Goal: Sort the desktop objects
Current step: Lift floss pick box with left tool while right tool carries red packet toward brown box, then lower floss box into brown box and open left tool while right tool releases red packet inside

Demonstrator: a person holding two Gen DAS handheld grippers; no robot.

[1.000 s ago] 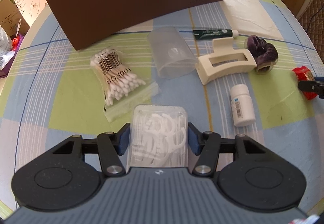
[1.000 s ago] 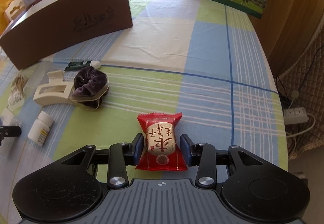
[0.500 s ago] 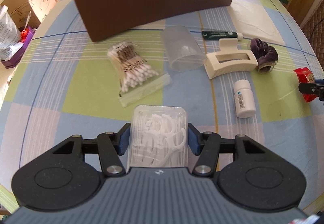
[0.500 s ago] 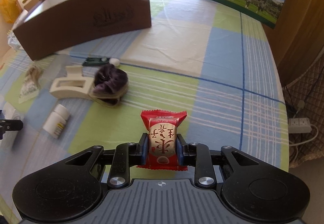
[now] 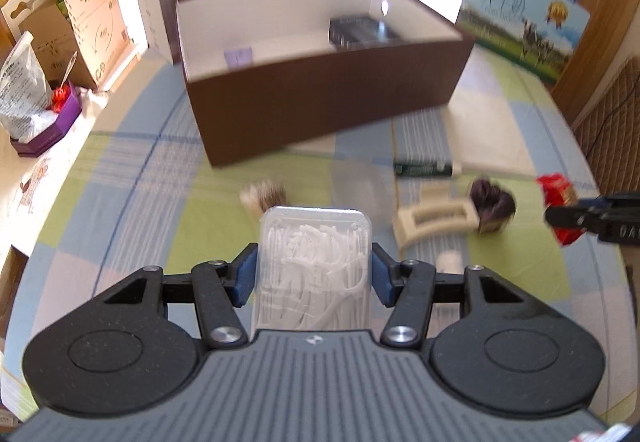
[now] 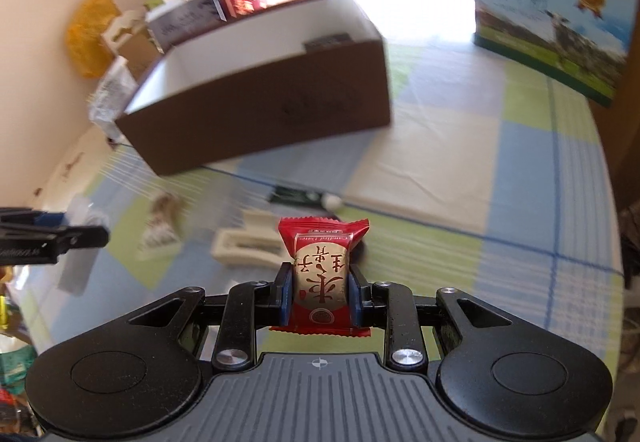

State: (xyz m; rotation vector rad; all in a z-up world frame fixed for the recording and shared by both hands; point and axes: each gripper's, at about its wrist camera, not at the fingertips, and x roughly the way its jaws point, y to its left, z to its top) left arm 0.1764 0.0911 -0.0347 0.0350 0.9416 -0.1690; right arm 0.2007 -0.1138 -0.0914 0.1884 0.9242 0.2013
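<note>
Above the surface: both hand-held grippers are raised clear of the checked cloth, each carrying one item toward the brown box (image 5: 320, 110).
Left hand-held gripper (image 5: 314, 276): closed on the clear floss-pick case (image 5: 314, 266), blue pads pressed to its two long sides; the case is off the surface.
Right hand-held gripper (image 6: 320, 294): clamped on the red snack packet (image 6: 322, 274), held upright between the pads, also off the surface.
What changed: a second ago both items lay low over the cloth and only the box's outer wall showed; now both views sit higher and look over the rim into the white interior. The background is smeared, which suggests quick motion.
Box contents: a dark flat item (image 5: 358, 28) lies at the far right end and a small lilac slip (image 5: 239, 56) near the left; the rest of the floor looks bare.
Left on the surface: cotton swab bag (image 5: 264, 198), clear cup (image 5: 360, 182) (blurred), green tube (image 5: 424, 167), cream hair claw (image 5: 434, 216), purple scrunchie (image 5: 492, 206), white pill bottle (image 5: 450, 260), partly hidden behind the left hand-held gripper.
Meaning for the task: both pick-ups appear to have succeeded, so the step in hand is likely transport and drop into the box. Several objects remain to sort, so the job is probably less than half done.
Risk: two grippers converging on one opening could crowd each other.
</note>
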